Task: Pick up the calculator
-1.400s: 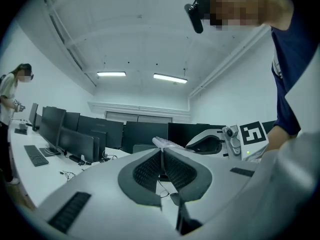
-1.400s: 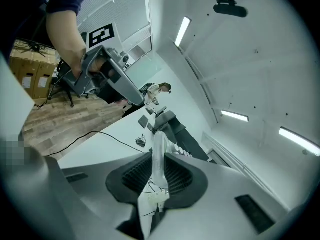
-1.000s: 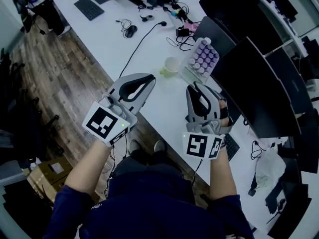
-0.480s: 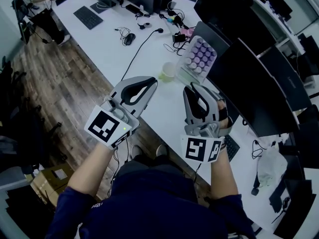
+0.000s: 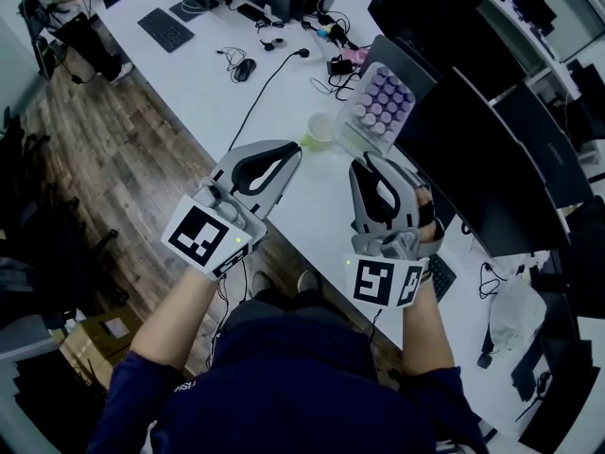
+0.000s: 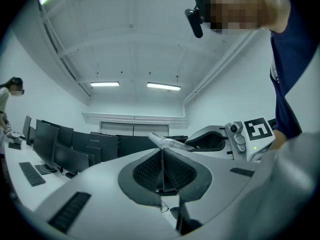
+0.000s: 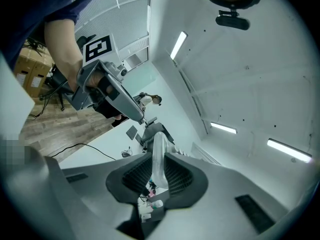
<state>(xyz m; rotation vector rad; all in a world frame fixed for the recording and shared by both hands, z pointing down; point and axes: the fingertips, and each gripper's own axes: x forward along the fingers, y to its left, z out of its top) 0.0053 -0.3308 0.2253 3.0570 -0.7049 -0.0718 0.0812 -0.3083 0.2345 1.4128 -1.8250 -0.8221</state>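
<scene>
The calculator [image 5: 380, 102], a clear-cased slab with rows of pale purple keys, hangs tilted above the white table [image 5: 217, 93]. My right gripper [image 5: 365, 163] is shut on its near edge. In the right gripper view the translucent edge of the calculator [image 7: 159, 154] stands upright between the ribbed pads [image 7: 137, 174]. My left gripper [image 5: 294, 149] floats beside it to the left, shut with nothing between its jaws; its pads [image 6: 150, 171] meet along a line. The left gripper view shows the calculator [image 6: 169, 143] sticking out from the right gripper [image 6: 220, 136].
A pale green cup [image 5: 321, 129] stands on the table just left of the calculator. A black cable [image 5: 260, 88], a mouse [image 5: 244, 64] and a keyboard [image 5: 165, 28] lie farther back. Dark monitors [image 5: 492, 149] line the table's right side. A black keyboard [image 5: 440, 274] lies under my right hand.
Both grippers have risen slightly, side by side, and the calculator has gone up with the right one. Neither gripper's jaws have changed.
</scene>
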